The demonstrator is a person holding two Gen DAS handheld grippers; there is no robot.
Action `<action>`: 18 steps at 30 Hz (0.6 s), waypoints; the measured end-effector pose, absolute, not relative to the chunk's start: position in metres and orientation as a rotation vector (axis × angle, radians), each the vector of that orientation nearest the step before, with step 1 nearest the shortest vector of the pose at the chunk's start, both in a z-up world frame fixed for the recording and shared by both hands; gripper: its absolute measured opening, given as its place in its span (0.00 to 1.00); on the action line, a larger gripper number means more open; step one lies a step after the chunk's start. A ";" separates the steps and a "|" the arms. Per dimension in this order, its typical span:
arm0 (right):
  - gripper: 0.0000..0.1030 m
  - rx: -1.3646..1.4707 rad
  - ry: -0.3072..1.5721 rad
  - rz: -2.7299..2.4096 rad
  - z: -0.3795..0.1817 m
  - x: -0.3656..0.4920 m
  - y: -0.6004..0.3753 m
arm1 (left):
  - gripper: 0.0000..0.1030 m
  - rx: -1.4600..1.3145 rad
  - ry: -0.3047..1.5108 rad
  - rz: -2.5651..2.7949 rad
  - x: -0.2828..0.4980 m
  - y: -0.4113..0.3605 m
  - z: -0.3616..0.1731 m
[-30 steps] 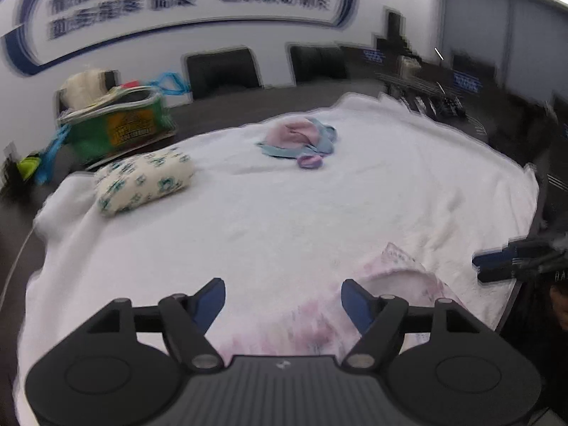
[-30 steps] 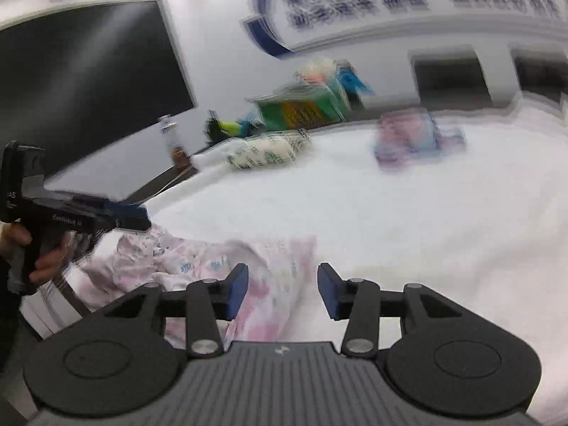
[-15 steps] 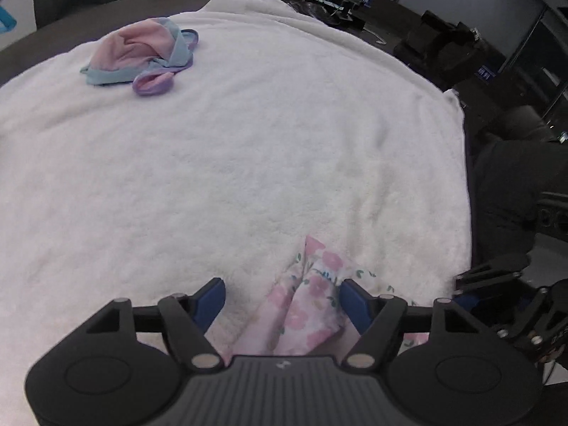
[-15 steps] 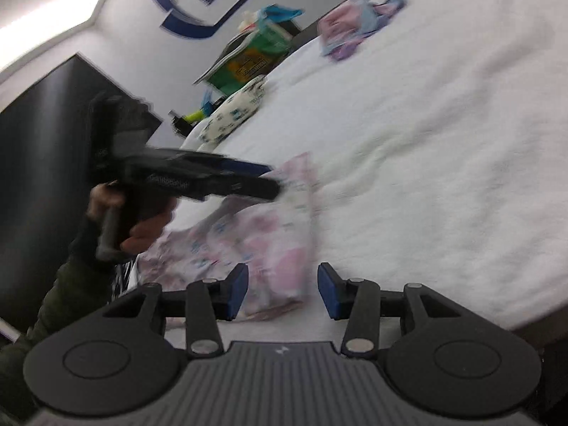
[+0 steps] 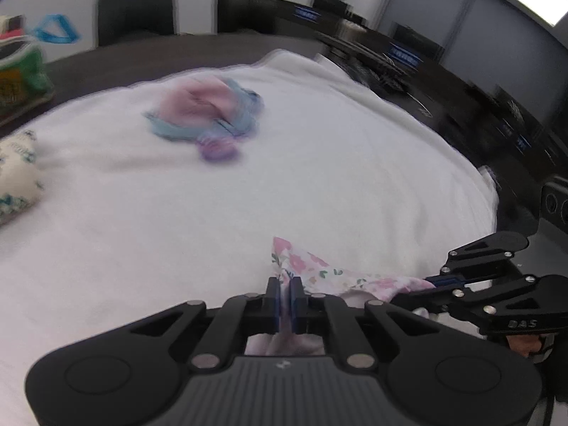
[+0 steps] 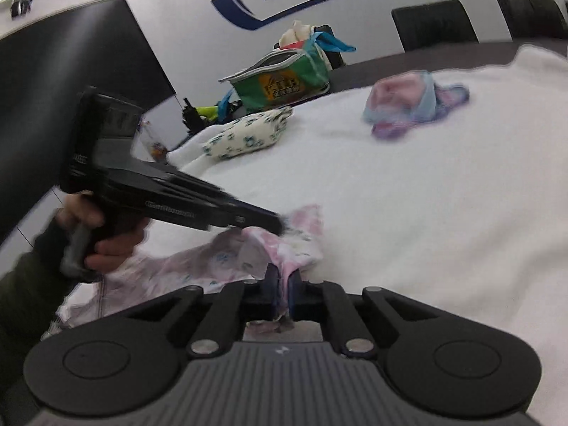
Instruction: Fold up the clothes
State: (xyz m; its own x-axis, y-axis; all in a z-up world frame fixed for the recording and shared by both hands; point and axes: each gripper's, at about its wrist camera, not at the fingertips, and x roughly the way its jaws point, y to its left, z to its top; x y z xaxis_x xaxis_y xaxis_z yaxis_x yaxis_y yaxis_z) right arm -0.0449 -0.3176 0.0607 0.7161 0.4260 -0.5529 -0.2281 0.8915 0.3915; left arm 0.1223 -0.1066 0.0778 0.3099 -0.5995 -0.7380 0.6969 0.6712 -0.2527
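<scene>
A pink floral garment (image 5: 312,275) lies crumpled at the near edge of the white blanket (image 5: 319,177). In the left wrist view my left gripper (image 5: 283,285) is closing its jaws on a raised fold of it, the pads pinching the cloth. My right gripper (image 5: 431,282) grips the same garment further right. In the right wrist view my right gripper (image 6: 280,278) is closing its jaws too, with the floral garment (image 6: 227,259) pinched between the pads. The left gripper (image 6: 278,225), held by a hand (image 6: 106,245), bites the cloth just beyond.
A pink-and-blue garment (image 5: 206,120) lies bunched mid-blanket. A folded white piece with teal print (image 6: 248,135) sits at the left edge. A green bag (image 6: 284,81) stands on the dark table behind, with black chairs (image 5: 136,14) along the wall.
Both grippers went from open to shut, each on a fold of the floral garment. The left one moved toward the garment's far corner, and the right one came in close beside it.
</scene>
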 end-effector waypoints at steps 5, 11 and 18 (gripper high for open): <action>0.05 0.245 0.764 0.416 0.072 0.058 -0.334 | 0.03 0.008 0.906 -0.699 0.170 -0.080 0.080; 0.04 0.110 0.856 0.461 0.066 0.174 -0.310 | 0.04 -0.171 0.911 -0.448 0.221 -0.047 0.059; 0.28 0.017 0.885 0.334 0.061 0.202 -0.296 | 0.42 -0.165 0.956 -0.433 0.183 0.005 0.065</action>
